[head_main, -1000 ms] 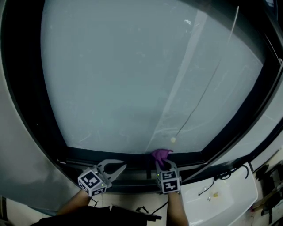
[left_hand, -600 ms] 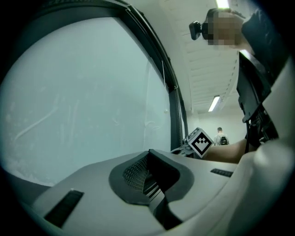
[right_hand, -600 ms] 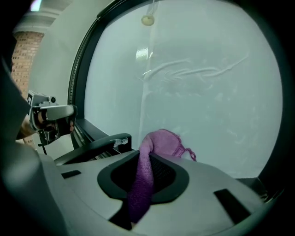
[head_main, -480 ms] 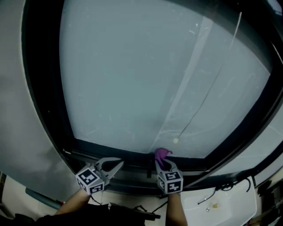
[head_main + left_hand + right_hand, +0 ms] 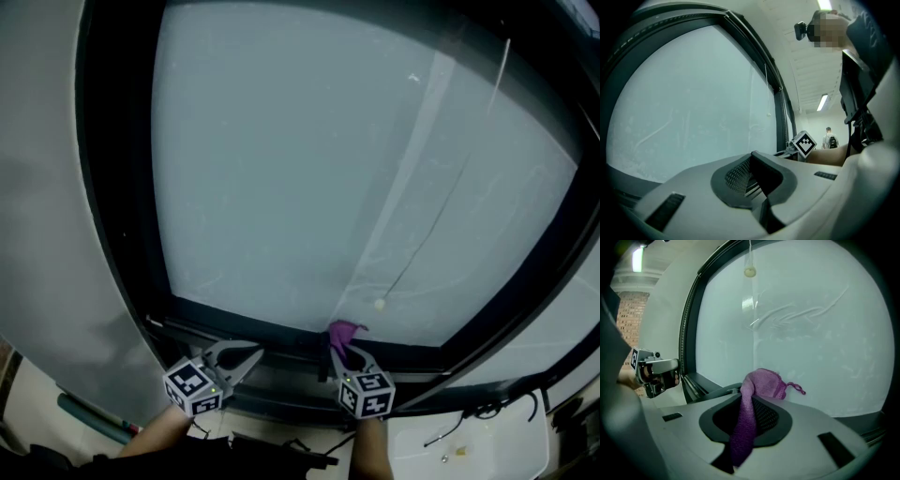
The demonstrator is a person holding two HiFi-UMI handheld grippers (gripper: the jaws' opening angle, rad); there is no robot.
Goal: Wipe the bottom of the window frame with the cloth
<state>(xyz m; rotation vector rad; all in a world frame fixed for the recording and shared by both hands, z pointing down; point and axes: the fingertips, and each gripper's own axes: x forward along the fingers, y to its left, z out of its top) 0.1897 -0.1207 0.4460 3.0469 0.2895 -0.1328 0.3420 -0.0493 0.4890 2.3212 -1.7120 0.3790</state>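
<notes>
Nearest the person, the right gripper (image 5: 747, 394) is pinching the purple cloth (image 5: 761, 383). A narrow strip of it runs down between the jaws, and only a small wad bunches past their tips. That thin hold is the first risk. Drag along the frame could pull the strip out, or roll the wad back until hard jaw tips scrape the surface instead of fabric. The left gripper (image 5: 246, 354) sits just beside it on the person's left with its jaws pressed together on nothing. It is low against the same dark bottom rail, so it appears to lie in the path of a wipe toward that side, and the two could knock together unless it gives way. Further out, the cloth (image 5: 344, 331) sits at the bottom of the frame (image 5: 234, 330), about where rail meets glass (image 5: 309, 187). Whether it presses on the rail or only on the pane cannot be told. If it rides too high, the stroke would probably smear the glass and leave the rail dirty. Beyond that, a thin cord ends in a bead (image 5: 379, 304) just above and to the right of the wad. A wipe toward the right, or a lift at the end of a stroke, might snag the loose thread on the wad and tug the cord.
</notes>
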